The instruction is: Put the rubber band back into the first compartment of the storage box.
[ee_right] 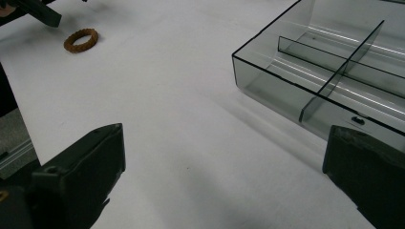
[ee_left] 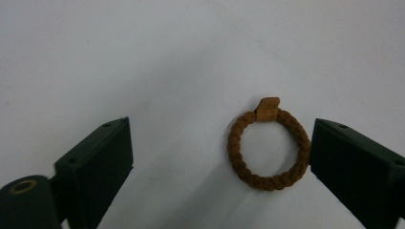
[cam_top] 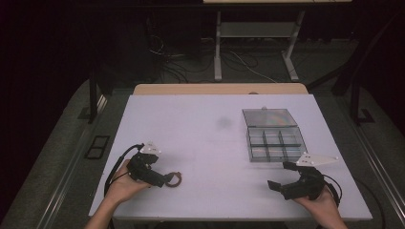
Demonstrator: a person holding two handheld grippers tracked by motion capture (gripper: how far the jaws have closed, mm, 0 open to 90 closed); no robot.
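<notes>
A brown braided hair ring [cam_top: 175, 180] lies flat on the white table near its front left. My left gripper [cam_top: 169, 180] is low over it with its jaws open. In the left gripper view the ring [ee_left: 235, 148] sits between the jaws of the left gripper [ee_left: 219, 138], close against the right-hand jaw and far from the other. At the front right my right gripper [cam_top: 281, 175] is open with nothing between its jaws. From the right gripper view, that gripper [ee_right: 222, 157] faces bare table, with the ring [ee_right: 70, 46] far off at the top left.
A clear plastic compartment box [cam_top: 249, 143] with its lid [cam_top: 269, 117] folded back stands right of centre, just beyond my right gripper; its near wall [ee_right: 267, 81] is close. Beyond the table [cam_top: 200, 119] are a desk frame [cam_top: 218, 47] and floor cables [cam_top: 172, 62].
</notes>
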